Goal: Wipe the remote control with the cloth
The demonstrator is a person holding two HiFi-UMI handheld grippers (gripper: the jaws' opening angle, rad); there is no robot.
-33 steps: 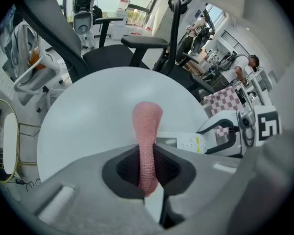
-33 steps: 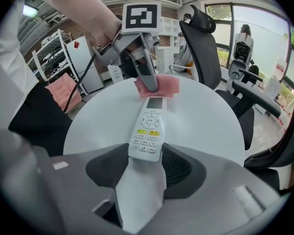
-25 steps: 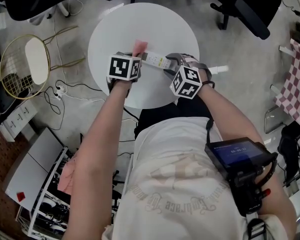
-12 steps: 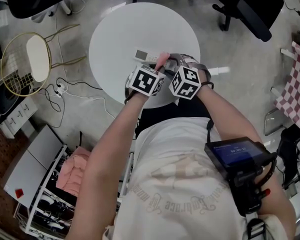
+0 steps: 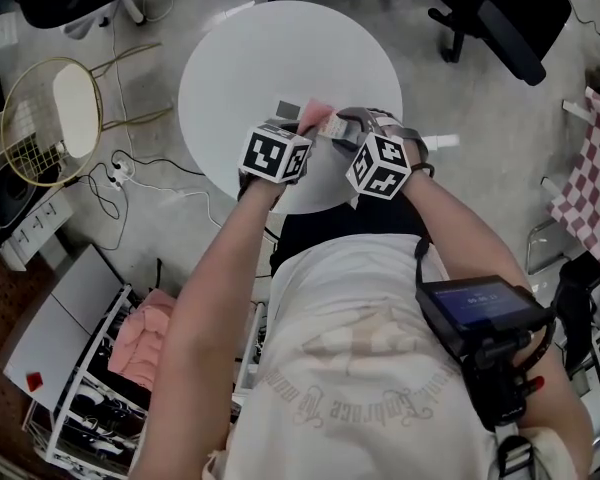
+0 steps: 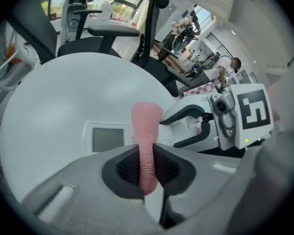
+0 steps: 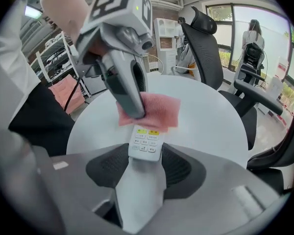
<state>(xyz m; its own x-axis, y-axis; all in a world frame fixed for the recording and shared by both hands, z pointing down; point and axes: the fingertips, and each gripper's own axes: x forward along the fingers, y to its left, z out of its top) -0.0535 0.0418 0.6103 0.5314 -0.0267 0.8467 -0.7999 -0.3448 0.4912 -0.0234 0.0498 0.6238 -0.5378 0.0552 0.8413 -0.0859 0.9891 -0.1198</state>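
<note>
The right gripper (image 7: 144, 163) has its fingers closed on the near end of the remote control (image 7: 146, 143), a white one with rows of small buttons and two yellow keys showing just ahead of the fingers. In the head view the remote control (image 5: 292, 109) sits near the middle of the round white surface (image 5: 280, 48), its length running from the centre toward 4 o'clock, where the right gripper (image 5: 345, 128) holds it; whether it rests on the surface or is lifted slightly cannot be told. The left gripper (image 6: 147, 165) has its fingers clamped on a pink cloth (image 6: 147, 131), which stands up as a narrow folded strip between them. Seen from the right gripper view, the left gripper (image 7: 134, 112) comes in from 11 o'clock and presses the cloth (image 7: 154, 109) onto the far part of the remote control, covering everything beyond the yellow keys. From the left gripper view, the remote control's small grey screen (image 6: 108, 138) shows at 9 o'clock of the cloth, with the right gripper (image 6: 186, 126) at 3 o'clock. Black office chairs (image 5: 500, 18) stand beyond the surface at 1 o'clock, and a gold wire chair (image 5: 50, 118) stands on the floor at 9 o'clock.
</note>
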